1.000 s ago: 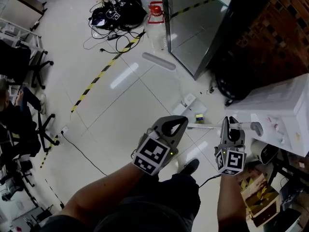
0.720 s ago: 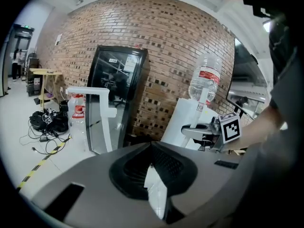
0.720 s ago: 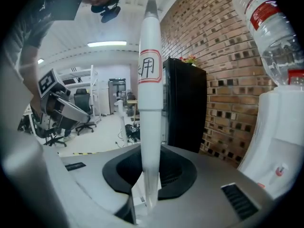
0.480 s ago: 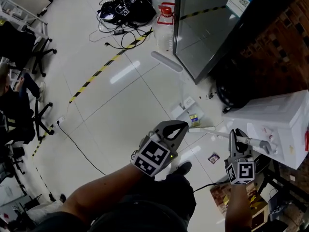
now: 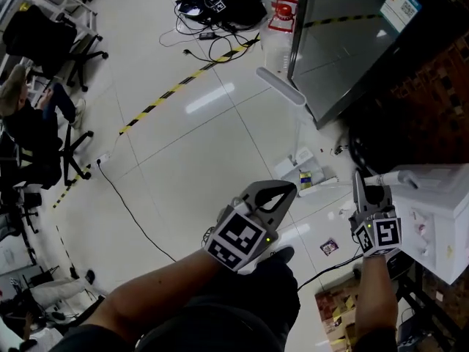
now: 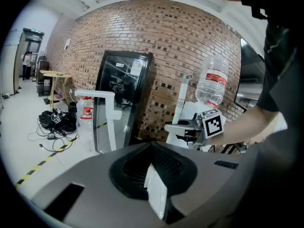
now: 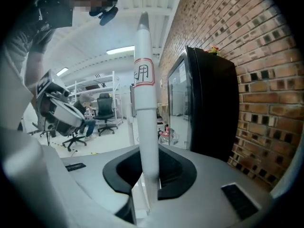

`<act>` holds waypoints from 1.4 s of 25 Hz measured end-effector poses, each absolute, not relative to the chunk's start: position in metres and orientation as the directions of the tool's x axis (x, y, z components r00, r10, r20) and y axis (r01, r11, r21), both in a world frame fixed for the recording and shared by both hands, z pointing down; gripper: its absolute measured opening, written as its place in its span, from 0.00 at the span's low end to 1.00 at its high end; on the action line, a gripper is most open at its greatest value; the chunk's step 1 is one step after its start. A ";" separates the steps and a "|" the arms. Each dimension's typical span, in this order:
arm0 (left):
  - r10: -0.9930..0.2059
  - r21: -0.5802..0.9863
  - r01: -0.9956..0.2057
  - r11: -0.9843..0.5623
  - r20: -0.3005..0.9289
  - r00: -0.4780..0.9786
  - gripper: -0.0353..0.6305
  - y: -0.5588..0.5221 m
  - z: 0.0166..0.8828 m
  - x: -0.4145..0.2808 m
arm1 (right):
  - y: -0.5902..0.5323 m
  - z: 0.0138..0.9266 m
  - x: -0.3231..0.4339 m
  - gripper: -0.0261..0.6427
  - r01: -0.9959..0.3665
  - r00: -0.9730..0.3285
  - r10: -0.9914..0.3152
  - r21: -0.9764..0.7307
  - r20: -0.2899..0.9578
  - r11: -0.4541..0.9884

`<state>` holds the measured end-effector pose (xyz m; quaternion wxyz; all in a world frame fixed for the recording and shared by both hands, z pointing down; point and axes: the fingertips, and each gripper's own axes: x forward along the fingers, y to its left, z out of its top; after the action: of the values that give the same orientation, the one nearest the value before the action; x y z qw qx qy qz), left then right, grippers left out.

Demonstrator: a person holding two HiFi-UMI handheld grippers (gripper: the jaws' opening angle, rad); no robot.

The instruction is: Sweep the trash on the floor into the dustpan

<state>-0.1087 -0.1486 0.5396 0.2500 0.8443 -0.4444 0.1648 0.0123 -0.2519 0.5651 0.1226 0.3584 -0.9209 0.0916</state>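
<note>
My right gripper (image 5: 360,179) is shut on the white broom handle (image 5: 333,187). In the right gripper view that handle (image 7: 145,103) rises between the jaws and carries a red-framed label. The handle runs left toward the white dustpan (image 5: 308,173), which stands on the floor with a yellow scrap in it and its long handle (image 5: 280,86) pointing away. A small dark wrapper (image 5: 329,246) lies on the tiles between my two hands. My left gripper (image 5: 288,190) hovers left of the broom, jaws shut, holding nothing from the scene.
A black glass-door fridge (image 5: 344,42) and a brick wall stand at the right. A white cabinet (image 5: 440,211) is beside my right hand. A red-capped water jug (image 5: 281,15), tangled cables (image 5: 212,6) and a yellow-black tape line (image 5: 176,90) lie farther out. A seated person and office chairs (image 5: 44,134) are at the left.
My right gripper has carried the broom handle to the right, away from my left gripper. The head view has swung, so the dustpan and fridge now sit farther right. The wrapper has come into view.
</note>
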 end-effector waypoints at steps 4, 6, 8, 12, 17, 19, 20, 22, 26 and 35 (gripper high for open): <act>-0.696 0.264 -0.863 -0.431 0.512 0.504 0.06 -0.145 0.540 -0.130 | -0.268 0.556 -0.023 0.15 -0.634 -0.763 -0.600 -0.090 0.241 0.768; -0.699 0.263 -0.865 -0.427 0.512 0.500 0.06 -0.140 0.535 -0.134 | -0.264 0.553 -0.023 0.15 -0.632 -0.763 -0.595 -0.100 0.251 0.768; -0.697 0.261 -0.860 -0.439 0.505 0.509 0.06 -0.137 0.527 -0.133 | -0.253 0.548 -0.015 0.15 -0.641 -0.755 -0.600 -0.105 0.266 0.760; -0.696 0.259 -0.854 -0.450 0.497 0.518 0.06 -0.131 0.512 -0.122 | -0.226 0.526 0.010 0.15 -0.676 -0.729 -0.632 -0.132 0.262 0.725; -0.715 0.249 -0.860 -0.445 0.480 0.509 0.06 -0.130 0.483 -0.095 | -0.203 0.468 0.049 0.15 -0.701 -0.711 -0.671 -0.141 0.208 0.699; -0.729 0.245 -0.853 -0.461 0.444 0.521 0.06 -0.130 0.458 -0.073 | -0.192 0.434 0.072 0.15 -0.703 -0.710 -0.680 -0.130 0.185 0.699; -0.737 0.249 -0.851 -0.462 0.426 0.525 0.06 -0.125 0.443 -0.060 | -0.181 0.416 0.085 0.15 -0.703 -0.710 -0.681 -0.131 0.179 0.699; -0.752 0.262 -0.848 -0.461 0.392 0.530 0.06 -0.110 0.411 -0.035 | -0.157 0.378 0.113 0.15 -0.708 -0.706 -0.688 -0.137 0.170 0.693; -0.750 0.242 -0.814 -0.528 0.316 0.581 0.06 -0.089 0.346 0.014 | -0.115 0.307 0.166 0.15 -0.760 -0.649 -0.747 -0.144 0.144 0.633; -0.685 0.155 -0.725 -0.672 0.243 0.687 0.06 -0.040 0.253 0.122 | -0.010 0.216 0.258 0.15 -0.863 -0.505 -0.853 -0.093 0.131 0.497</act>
<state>0.1219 -0.0401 0.2528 0.1198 0.9105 -0.3870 0.0823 0.2576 -0.0097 0.2157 0.0339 0.4961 -0.8645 0.0735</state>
